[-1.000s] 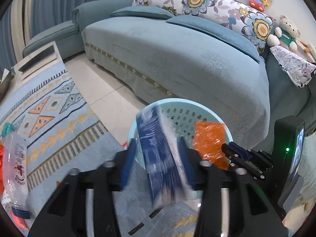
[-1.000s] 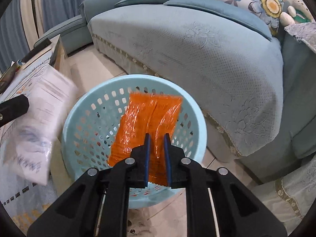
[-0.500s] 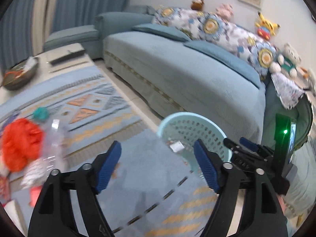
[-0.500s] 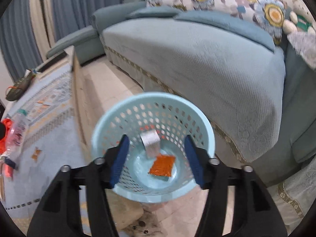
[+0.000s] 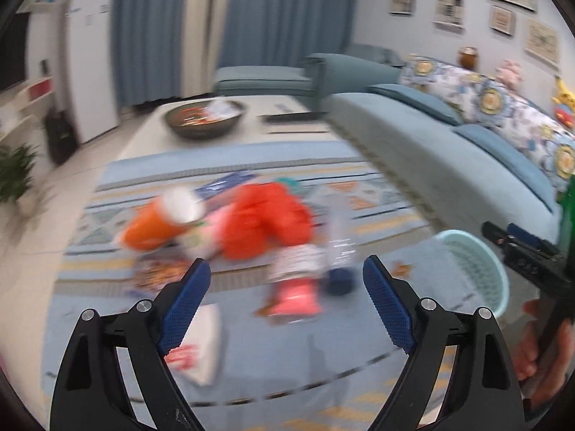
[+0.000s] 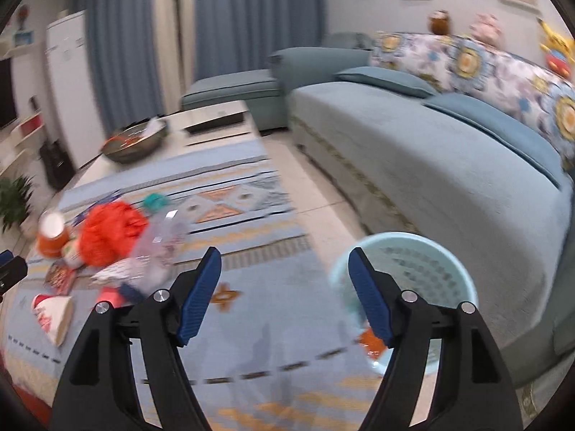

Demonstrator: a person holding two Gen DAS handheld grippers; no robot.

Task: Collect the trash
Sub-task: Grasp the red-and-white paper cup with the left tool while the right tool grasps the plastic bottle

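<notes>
Left gripper (image 5: 284,280): jaws spread wide and opening, nothing between the pads, aimed at a blurred trash pile on the patterned rug (image 5: 251,366). In the pile: orange paper cup (image 5: 158,222) on its side, crumpled orange-red bag (image 5: 269,222), clear plastic bottle (image 5: 337,230) with teal cap, pink-and-white wrapper (image 5: 294,287), white carton (image 5: 201,344) nearest the camera. Right gripper (image 6: 284,280): jaws likewise apart and opening, empty. Pale blue perforated basket (image 6: 431,262) on the floor just beside the teal sofa (image 6: 449,165), orange packet (image 6: 372,343) inside. Dark bowl (image 6: 134,143) on the counter (image 6: 215,125) beyond the rug
</notes>
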